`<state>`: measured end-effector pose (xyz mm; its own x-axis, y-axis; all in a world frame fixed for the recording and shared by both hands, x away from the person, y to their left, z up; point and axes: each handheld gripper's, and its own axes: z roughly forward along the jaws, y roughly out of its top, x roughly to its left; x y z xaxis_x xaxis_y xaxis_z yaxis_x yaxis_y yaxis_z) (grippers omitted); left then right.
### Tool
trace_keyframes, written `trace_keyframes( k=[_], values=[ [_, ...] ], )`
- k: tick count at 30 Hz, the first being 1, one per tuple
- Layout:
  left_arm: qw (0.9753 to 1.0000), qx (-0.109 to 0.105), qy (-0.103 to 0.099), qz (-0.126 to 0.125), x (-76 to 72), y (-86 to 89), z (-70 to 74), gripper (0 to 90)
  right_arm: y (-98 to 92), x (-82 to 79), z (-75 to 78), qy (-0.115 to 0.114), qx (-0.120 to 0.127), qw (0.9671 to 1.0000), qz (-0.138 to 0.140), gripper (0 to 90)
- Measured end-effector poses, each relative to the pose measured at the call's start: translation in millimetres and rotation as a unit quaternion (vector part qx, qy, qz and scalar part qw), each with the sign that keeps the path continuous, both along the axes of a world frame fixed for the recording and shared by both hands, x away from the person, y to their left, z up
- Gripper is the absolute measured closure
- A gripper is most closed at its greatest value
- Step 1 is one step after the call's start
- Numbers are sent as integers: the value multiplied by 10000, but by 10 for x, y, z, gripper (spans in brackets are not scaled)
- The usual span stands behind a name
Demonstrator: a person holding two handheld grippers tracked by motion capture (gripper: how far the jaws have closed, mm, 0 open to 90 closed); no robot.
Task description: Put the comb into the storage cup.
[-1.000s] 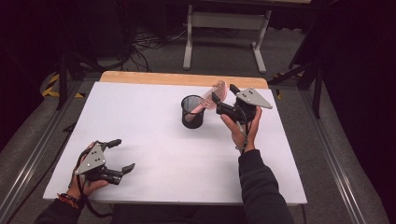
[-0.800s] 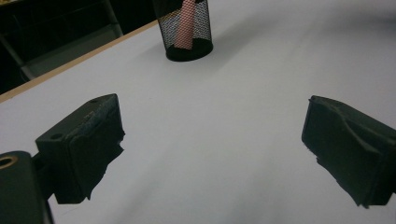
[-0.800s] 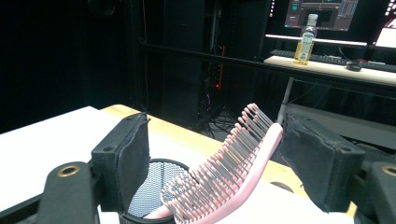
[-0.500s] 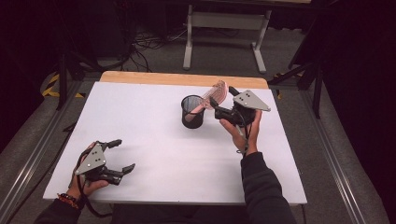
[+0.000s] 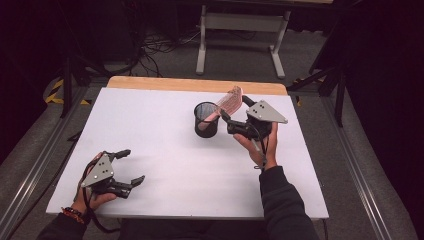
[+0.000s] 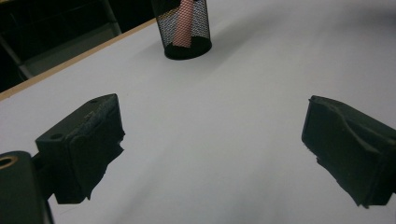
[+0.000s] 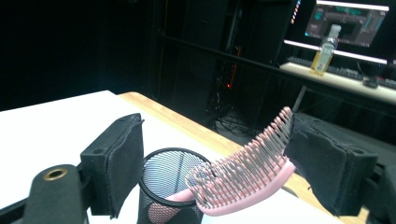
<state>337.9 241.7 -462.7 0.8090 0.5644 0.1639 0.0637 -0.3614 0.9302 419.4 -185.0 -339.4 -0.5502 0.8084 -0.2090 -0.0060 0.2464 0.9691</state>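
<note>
One pink hairbrush (image 5: 226,103); one mesh cup (image 5: 206,120); two grippers

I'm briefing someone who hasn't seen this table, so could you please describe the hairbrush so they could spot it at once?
Start at the white table and go to the black mesh cup near its far edge, beside the right claw. The brush stands handle-down in that cup, its head leaning out over the rim. It is the only pink thing there, with rows of bristles.
</note>
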Motion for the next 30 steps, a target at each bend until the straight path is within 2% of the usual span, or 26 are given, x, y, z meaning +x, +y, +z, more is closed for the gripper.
trace_keyframes(
  k=[9,18,25,30],
  values=[
    [10000,-20,0,33,5,5,0,61,3,-77,-36,30,-152,9999,65,181],
    [10000,-33,17,45,11,10,2,58,10,-153,-31,-44,-336,9994,107,181],
    [9999,-70,-7,130,23,40,11,58,5,-231,-13,-177,-320,9993,117,182],
    [9999,-81,7,112,25,39,11,58,14,-265,-16,-150,-388,9990,146,180]
  ],
)
